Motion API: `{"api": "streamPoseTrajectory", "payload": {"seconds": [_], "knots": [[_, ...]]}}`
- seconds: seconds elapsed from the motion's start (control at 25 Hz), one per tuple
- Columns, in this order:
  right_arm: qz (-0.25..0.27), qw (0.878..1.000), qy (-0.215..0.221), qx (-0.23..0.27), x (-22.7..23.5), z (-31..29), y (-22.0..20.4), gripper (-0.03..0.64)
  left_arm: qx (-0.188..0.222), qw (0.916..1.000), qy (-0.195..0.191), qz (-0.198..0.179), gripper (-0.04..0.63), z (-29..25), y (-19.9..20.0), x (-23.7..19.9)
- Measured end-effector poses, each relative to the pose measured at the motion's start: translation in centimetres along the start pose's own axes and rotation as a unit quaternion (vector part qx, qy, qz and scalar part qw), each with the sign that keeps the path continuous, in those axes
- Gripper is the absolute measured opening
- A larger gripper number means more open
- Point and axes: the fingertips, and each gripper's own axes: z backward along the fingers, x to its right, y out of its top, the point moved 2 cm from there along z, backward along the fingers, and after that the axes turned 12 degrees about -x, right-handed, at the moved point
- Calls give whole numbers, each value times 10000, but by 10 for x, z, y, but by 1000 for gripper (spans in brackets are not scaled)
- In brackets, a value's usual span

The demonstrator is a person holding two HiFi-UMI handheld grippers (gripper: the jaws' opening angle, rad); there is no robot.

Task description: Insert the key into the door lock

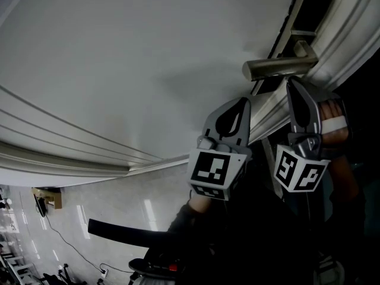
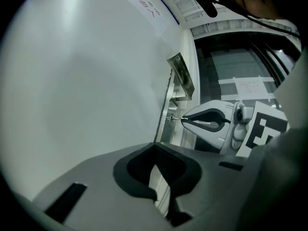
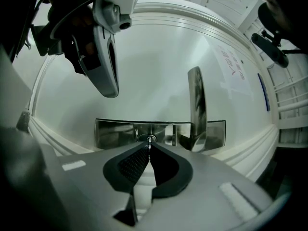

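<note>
The white door (image 1: 130, 64) carries a metal lever handle (image 1: 278, 67) on a steel lock plate (image 3: 111, 134). The round lock cylinder (image 3: 147, 138) sits in that plate, left of the handle (image 3: 196, 105). My right gripper (image 3: 149, 146) is shut on a thin key (image 2: 178, 119), whose tip is at the keyhole (image 2: 170, 121); how deep it sits I cannot tell. In the head view the right gripper (image 1: 291, 84) points up just under the handle. My left gripper (image 1: 244, 102) hovers beside it at the door face, shut with nothing in it (image 2: 155, 147).
A paper notice (image 2: 144, 6) is stuck high on the door. The moulded door frame (image 1: 350, 34) runs right of the handle, with a dark glass panel (image 2: 240, 76) beyond. Below lies a pale floor (image 1: 119, 200) with cables and a black bar (image 1: 119, 233).
</note>
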Motion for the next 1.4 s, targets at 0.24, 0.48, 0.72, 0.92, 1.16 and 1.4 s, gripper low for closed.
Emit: {"api": "streamPoseTrajectory", "payload": {"seconds": [0.24, 0.48, 0.72, 0.92, 1.16, 1.4], "knots": [[-17, 10000, 1, 3, 0, 0, 0, 12, 46, 9999, -80, 141, 0, -2, -1, 1], [-29, 10000, -3, 21, 0, 0, 0, 12, 42, 9998, -119, 135, 0, -4, -2, 2], [-38, 10000, 3, 25, 0, 0, 0, 12, 47, 9997, -121, 184, 0, -5, -3, 2], [-35, 10000, 15, 15, 0, 0, 0, 12, 74, 9997, -96, 193, 0, -4, -2, 1], [-19, 10000, 54, -14, 1, 0, 0, 12, 109, 9996, -91, 245, 0, -1, -2, -2], [4, 10000, 48, -46, 2, 0, 1, 12, 72, 9995, -138, 278, 0, -2, -4, -2]]}}
